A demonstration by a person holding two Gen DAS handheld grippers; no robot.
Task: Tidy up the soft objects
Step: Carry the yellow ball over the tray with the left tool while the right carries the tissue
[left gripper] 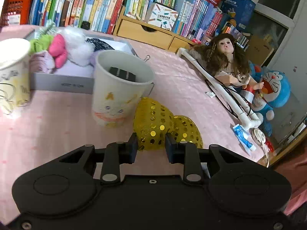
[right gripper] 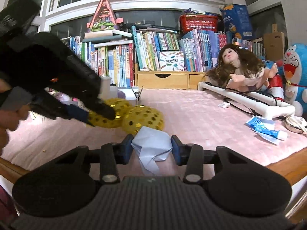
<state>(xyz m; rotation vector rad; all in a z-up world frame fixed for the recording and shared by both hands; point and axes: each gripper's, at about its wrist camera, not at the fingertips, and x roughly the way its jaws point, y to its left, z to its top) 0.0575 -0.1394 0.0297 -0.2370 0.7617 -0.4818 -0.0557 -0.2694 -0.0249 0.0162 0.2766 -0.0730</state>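
Right gripper (right gripper: 152, 147) fingers bracket pale blue crumpled paper (right gripper: 151, 143), contact uncertain; left gripper (left gripper: 151, 143) fingers pinch the gold sequined bow (left gripper: 153, 120) on the pink surface (left gripper: 182, 80).

A pink quilted cloth (right gripper: 191, 111) covers the desk, whose wooden edge (right gripper: 284, 169) shows at the near right corner. Along the far edge stand rows of books (right gripper: 153, 51) and a low wooden drawer unit (right gripper: 163, 80). Red baskets (right gripper: 198, 24) sit on top of the books. Behind them, a white-framed window (right gripper: 134, 0) looks dark. The light is indoor and dim.
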